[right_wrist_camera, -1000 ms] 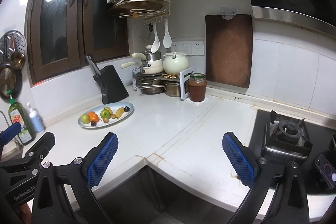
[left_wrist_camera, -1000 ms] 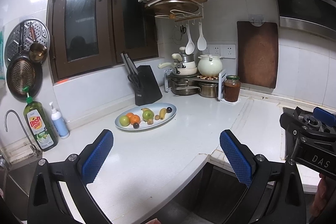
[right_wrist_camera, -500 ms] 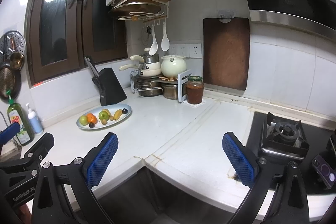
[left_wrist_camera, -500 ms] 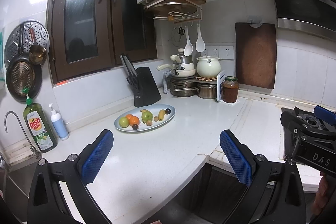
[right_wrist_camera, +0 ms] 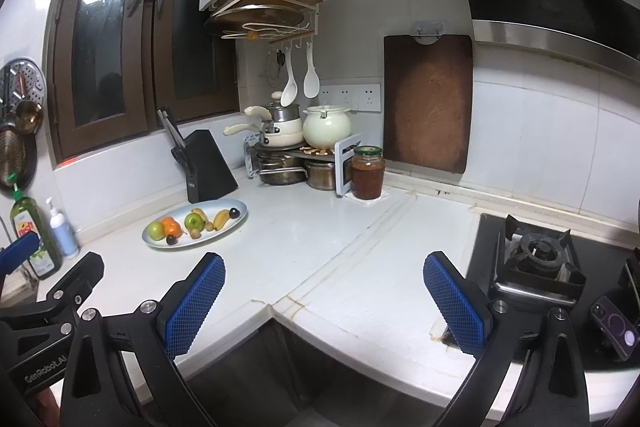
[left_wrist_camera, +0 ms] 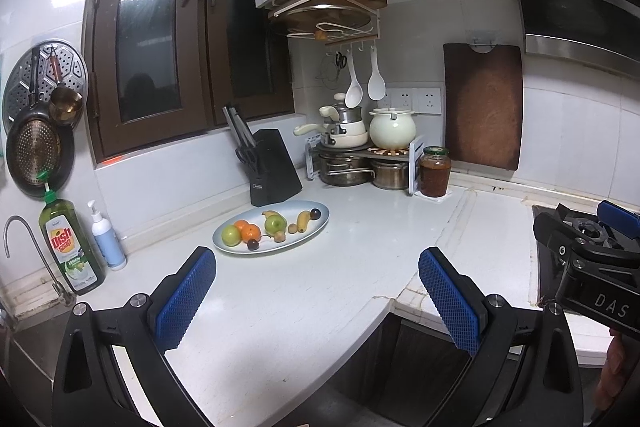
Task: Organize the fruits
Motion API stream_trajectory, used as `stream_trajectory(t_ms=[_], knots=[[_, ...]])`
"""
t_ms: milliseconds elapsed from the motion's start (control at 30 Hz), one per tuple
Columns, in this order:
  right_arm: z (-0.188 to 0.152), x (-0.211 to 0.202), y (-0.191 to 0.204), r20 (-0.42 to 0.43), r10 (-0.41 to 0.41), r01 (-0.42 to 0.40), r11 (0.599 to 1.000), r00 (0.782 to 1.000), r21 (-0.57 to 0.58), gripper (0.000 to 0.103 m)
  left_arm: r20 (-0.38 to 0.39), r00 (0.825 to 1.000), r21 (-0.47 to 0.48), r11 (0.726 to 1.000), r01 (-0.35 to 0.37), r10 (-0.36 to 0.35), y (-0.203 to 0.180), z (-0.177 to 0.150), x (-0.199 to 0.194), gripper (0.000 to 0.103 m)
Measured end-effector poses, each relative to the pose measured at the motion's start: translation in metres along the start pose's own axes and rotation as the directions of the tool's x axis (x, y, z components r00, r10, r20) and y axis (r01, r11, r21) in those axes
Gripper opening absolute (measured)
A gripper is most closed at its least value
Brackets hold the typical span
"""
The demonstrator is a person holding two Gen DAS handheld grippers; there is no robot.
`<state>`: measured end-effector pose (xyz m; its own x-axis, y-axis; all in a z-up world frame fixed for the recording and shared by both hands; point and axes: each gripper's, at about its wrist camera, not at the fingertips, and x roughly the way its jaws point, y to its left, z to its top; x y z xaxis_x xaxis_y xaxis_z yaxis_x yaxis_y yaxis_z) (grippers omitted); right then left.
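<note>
An oval pale plate (left_wrist_camera: 318, 227) (right_wrist_camera: 236, 217) lies on the white counter in front of the knife block. On it are two green apples (left_wrist_camera: 231, 235) (left_wrist_camera: 275, 224), an orange (left_wrist_camera: 248, 230), bananas (left_wrist_camera: 303, 220), a dark plum (left_wrist_camera: 315, 214) and small brown fruits. In the right wrist view I see the same green apple (right_wrist_camera: 193, 221), orange (right_wrist_camera: 171, 226) and banana (right_wrist_camera: 221, 219). My left gripper (left_wrist_camera: 318, 301) hangs open well short of the plate, nothing between its blue pads. My right gripper (right_wrist_camera: 324, 307) is open too, over the counter's inner corner, far from the plate.
A black knife block (left_wrist_camera: 272, 167) stands behind the plate. Stacked pots on a rack (left_wrist_camera: 352, 155) and a jar of red paste (left_wrist_camera: 435, 171) fill the corner. Dish soap (left_wrist_camera: 68, 247) and a tap (left_wrist_camera: 24, 251) are at left, a gas burner (right_wrist_camera: 536, 259) and phone (right_wrist_camera: 616, 323) at right.
Both cameras have drifted back and slightly up from the counter; the plate sits a little farther and lower in view. Both grippers stay open and empty.
</note>
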<state>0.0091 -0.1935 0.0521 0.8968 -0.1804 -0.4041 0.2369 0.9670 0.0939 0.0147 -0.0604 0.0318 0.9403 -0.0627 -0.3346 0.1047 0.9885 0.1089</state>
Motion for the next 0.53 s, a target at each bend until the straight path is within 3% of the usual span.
stream_trajectory(t_ms=[533], knots=[[0.0017, 0.0021, -0.0073, 0.000, -0.002, 0.002, 1.000, 1.000, 0.001, 0.101, -0.004, 1.000, 0.003, 1.000, 0.007, -0.007, -0.0068, 0.0009, 0.0025, 0.103]])
